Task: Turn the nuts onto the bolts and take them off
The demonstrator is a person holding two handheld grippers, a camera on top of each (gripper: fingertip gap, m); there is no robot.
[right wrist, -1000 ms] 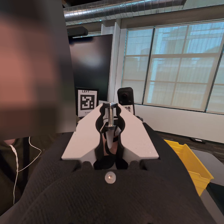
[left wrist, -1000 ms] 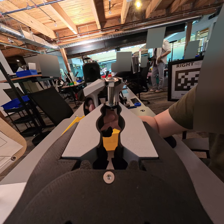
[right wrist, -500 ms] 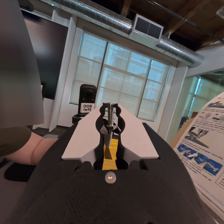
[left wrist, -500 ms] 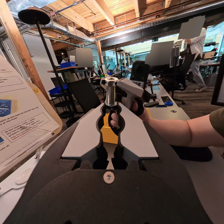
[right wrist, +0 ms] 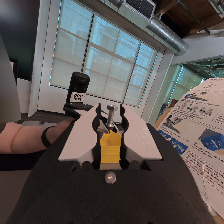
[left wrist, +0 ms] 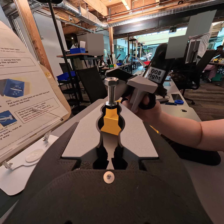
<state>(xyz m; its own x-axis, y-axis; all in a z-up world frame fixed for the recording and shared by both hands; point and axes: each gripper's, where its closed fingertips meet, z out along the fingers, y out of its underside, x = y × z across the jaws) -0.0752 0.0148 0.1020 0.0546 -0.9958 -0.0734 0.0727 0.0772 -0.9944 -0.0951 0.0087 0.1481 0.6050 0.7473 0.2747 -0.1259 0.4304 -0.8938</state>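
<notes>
A silver bolt stands upright, head up, with a hex nut at its lower end. My left gripper is shut on the nut and holds the bolt in the air above a yellow bin. In the right wrist view the bolt and the nut show between my fingers. My right gripper is open, its jaws on either side of the bolt head without touching it. It also shows in the left wrist view, just right of the bolt head.
An instruction board on a white stand leans at the left; it also shows in the right wrist view. The person's forearm crosses the grey table. Office chairs and desks stand beyond. The yellow bin lies below both grippers. The grippers' ends are close to 5 cm from one another.
My right gripper has opened and let go of the bolt head. My left gripper still holds the nut. Both grippers have swung round toward the instruction board.
</notes>
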